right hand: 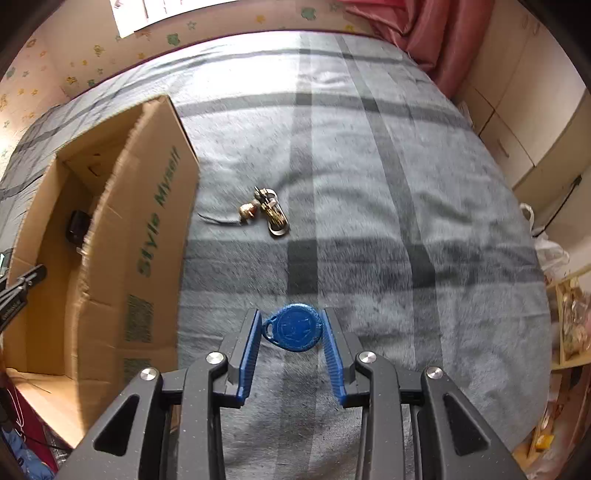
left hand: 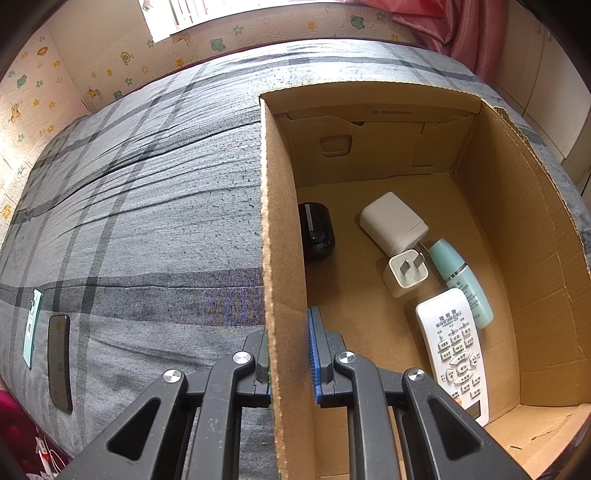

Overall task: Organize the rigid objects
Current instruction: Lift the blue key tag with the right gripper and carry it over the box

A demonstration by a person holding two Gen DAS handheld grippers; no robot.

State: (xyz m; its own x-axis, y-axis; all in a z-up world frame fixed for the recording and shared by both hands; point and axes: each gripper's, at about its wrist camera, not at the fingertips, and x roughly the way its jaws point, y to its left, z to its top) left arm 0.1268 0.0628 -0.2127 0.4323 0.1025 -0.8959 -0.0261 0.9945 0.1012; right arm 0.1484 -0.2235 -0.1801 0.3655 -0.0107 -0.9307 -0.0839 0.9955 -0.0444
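An open cardboard box (left hand: 280, 229) stands on a grey plaid bed. Inside lie a black round object (left hand: 316, 230), a white box (left hand: 393, 221), a white plug adapter (left hand: 406, 273), a teal bottle (left hand: 461, 280) and a white remote (left hand: 456, 354). My left gripper (left hand: 288, 354) is shut on the box's left wall, one finger inside, one outside. My right gripper (right hand: 291, 332) is shut on a blue key fob (right hand: 293, 326) just above the bed, right of the box (right hand: 147, 236). A bunch of keys (right hand: 267, 212) lies on the bed further ahead.
Two phones, one teal (left hand: 31, 325) and one black (left hand: 59, 362), lie on the bed left of the box. The bed's grey plaid cover (right hand: 388, 221) spreads right of the box. A pink curtain (right hand: 424, 33) and cupboards (right hand: 524, 122) stand at the far right.
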